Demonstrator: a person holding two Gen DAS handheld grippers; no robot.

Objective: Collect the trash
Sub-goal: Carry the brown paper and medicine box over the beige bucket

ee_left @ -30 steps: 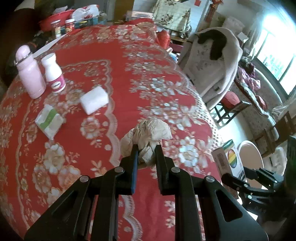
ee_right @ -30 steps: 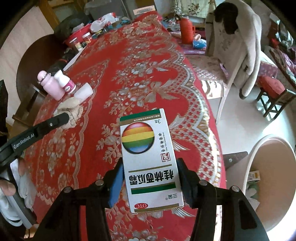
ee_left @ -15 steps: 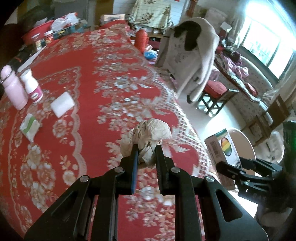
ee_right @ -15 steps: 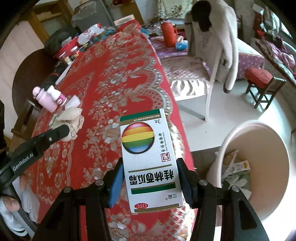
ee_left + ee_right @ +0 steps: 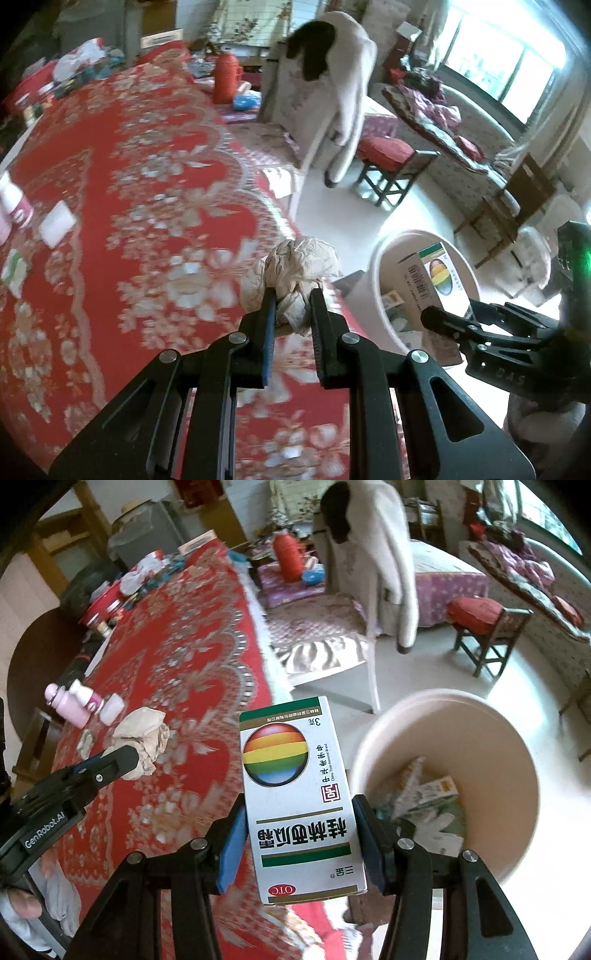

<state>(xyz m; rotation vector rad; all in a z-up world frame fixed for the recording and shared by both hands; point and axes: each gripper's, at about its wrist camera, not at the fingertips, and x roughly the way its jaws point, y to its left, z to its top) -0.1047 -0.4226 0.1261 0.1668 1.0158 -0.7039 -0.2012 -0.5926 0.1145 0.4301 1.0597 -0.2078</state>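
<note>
The left gripper is clamping a crumpled wad of beige paper, its jaws pressed nearly together on the lower folds. The wad is hanging above the near right edge of the table, which is wearing a red floral tablecloth.

The right gripper is gripping a white medicine box by its two long sides, the rainbow ball on its face pointing away from the camera. The box is sitting in the air just left of a round cream waste bin that is standing on the pale floor beside the table. Discarded cartons and paper are lying inside the bin.

Far left on the cloth, a pink bottle, a white bottle and a small white packet are standing close together. A chair draped with a pale coat is standing beyond the bin.
</note>
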